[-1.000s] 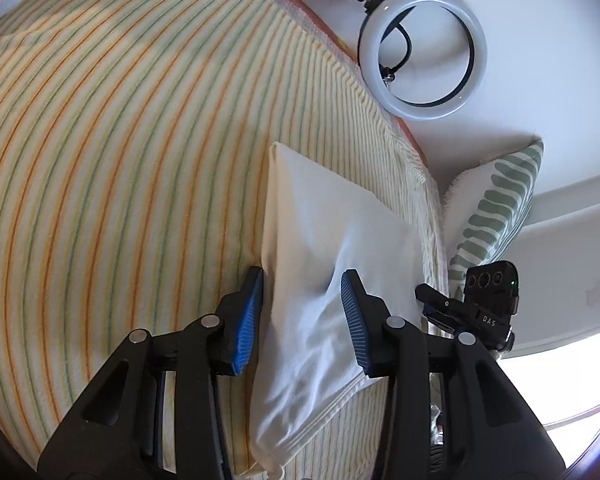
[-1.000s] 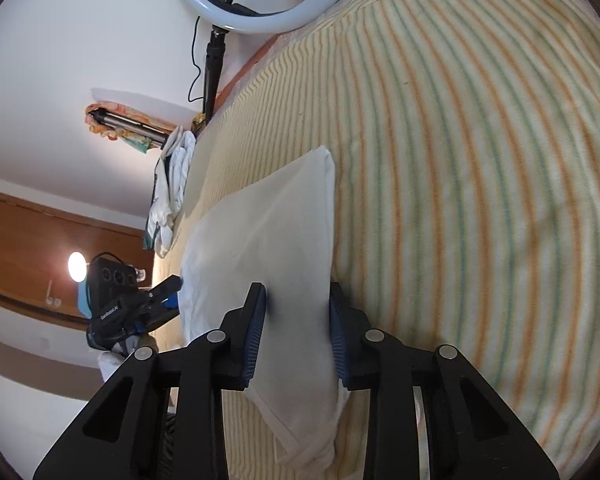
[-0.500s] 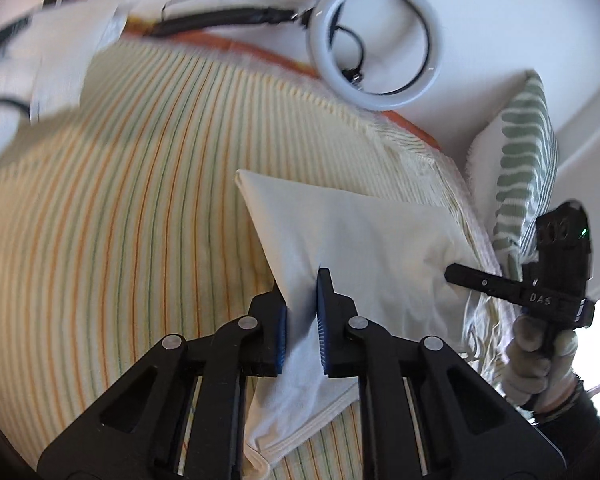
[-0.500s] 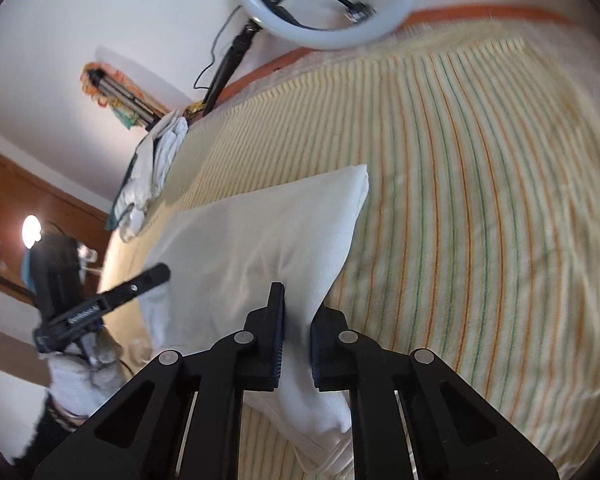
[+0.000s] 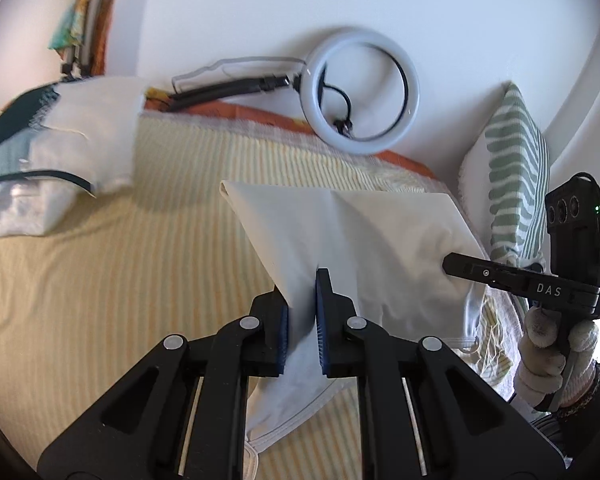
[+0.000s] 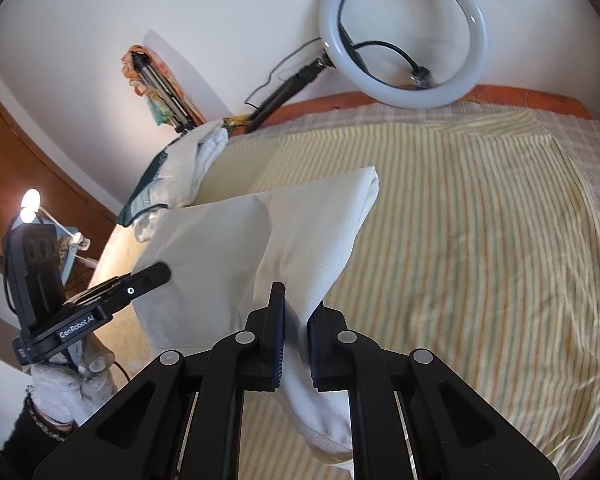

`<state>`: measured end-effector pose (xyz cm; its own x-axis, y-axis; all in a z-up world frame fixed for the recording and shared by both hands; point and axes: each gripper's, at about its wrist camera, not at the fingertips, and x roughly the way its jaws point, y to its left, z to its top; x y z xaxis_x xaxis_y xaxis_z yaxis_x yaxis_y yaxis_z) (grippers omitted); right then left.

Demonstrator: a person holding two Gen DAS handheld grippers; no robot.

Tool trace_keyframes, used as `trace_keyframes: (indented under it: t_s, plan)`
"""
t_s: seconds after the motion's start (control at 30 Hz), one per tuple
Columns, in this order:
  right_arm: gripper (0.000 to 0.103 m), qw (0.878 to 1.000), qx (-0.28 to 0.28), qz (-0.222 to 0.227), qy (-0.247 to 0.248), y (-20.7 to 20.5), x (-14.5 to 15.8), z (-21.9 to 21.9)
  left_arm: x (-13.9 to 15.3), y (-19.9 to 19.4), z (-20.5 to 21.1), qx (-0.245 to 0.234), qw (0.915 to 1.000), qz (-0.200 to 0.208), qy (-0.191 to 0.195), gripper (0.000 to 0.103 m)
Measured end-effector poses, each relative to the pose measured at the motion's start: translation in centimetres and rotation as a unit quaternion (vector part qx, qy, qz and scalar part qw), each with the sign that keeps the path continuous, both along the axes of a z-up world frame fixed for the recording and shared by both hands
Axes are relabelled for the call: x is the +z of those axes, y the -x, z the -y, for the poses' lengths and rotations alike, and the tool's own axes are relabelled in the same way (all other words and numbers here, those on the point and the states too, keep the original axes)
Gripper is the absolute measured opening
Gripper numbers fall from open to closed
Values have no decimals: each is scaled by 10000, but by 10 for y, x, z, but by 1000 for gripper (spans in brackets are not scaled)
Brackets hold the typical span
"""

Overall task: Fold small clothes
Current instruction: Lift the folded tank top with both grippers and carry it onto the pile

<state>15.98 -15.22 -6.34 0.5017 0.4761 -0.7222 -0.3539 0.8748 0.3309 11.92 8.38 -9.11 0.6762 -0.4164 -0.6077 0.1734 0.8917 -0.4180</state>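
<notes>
A white garment [image 5: 364, 240] is lifted off the striped bed cover [image 5: 100, 280], stretched between both grippers. My left gripper [image 5: 302, 308] is shut on its near left edge. My right gripper [image 6: 296, 320] is shut on its near right edge, and it shows at the right of the left wrist view [image 5: 460, 266]. The garment [image 6: 228, 248] hangs folded along its far edge, with a hemmed part drooping below each gripper. My left gripper also shows at the left of the right wrist view [image 6: 156, 276].
A pile of other clothes [image 5: 52, 140] lies at the bed's far left, also in the right wrist view [image 6: 180, 172]. A ring light [image 5: 360, 88] leans on the wall behind the bed. A green patterned pillow [image 5: 512, 168] stands at the right.
Both grippers closed on the white garment's near edge and raised it off the bed. The views tilted up, bringing the wall, the clothes pile and the other gripper into sight.
</notes>
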Motion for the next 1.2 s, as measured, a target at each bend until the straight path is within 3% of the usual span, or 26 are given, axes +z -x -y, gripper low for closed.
trace_keyframes:
  t_s: [0.2, 0.67, 1.03, 1.2]
  plan:
    - [8, 9997, 173, 169, -16, -3, 11, -41, 18, 3, -47, 249, 9995, 141, 136, 10]
    - [8, 9948, 747, 693, -17, -33, 44, -174, 52, -18, -180, 923, 9941, 463, -323, 9]
    - [8, 9919, 911, 869, -138, -86, 45, -267, 73, -70, -266, 1356, 9858, 626, -763, 9]
    - [8, 9927, 851, 827, -191, -116, 38, -300, 70, -104, -299, 1538, 9824, 528, -915, 9]
